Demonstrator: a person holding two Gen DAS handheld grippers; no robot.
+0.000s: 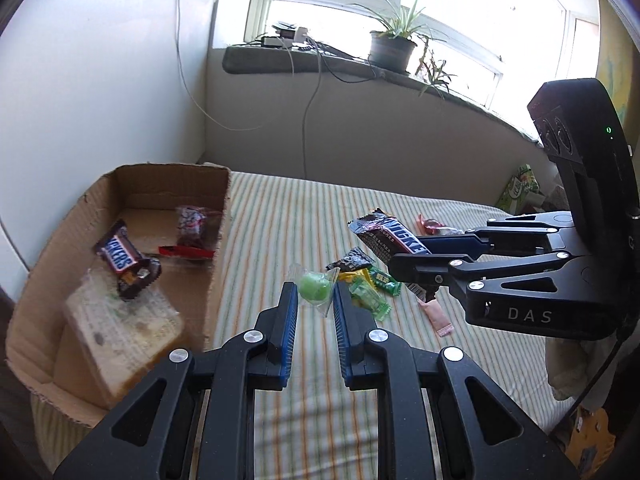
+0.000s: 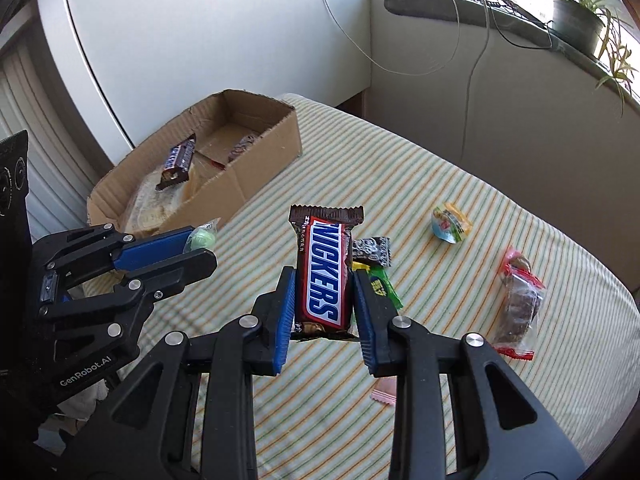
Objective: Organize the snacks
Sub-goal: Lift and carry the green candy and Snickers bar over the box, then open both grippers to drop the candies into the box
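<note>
- My left gripper (image 1: 316,294) was clamped on a green candy in a clear wrapper (image 1: 315,287); its blue pads pressed the wrapper from both sides; candy and jaws hung above the striped bedcover (image 1: 280,232), just right of the cardboard box (image 1: 218,240)
- My right gripper (image 2: 323,298) was clamped on a Snickers bar (image 2: 322,276); the bar stood upright between the pads, its crimped top edge above the fingertips
- In the box I logged a second Snickers bar (image 1: 119,256), tilted on a clear-wrapped sandwich-like block (image 1: 120,332); a dark snack in a clear packet (image 1: 196,226) and a red wrapper (image 1: 185,252) toward the far end
- On the bedcover, between the grippers: a small black patterned packet (image 2: 372,250); a green sachet (image 2: 382,286); a yellow wrapper, mostly hidden; a pink sachet (image 1: 438,318)
- Further right: a round jelly cup with a colourful lid (image 2: 452,224); a dark cake in a red-edged clear packet (image 2: 518,304), well apart from the box
- On the windowsill: a potted plant (image 1: 394,46); cables
</note>
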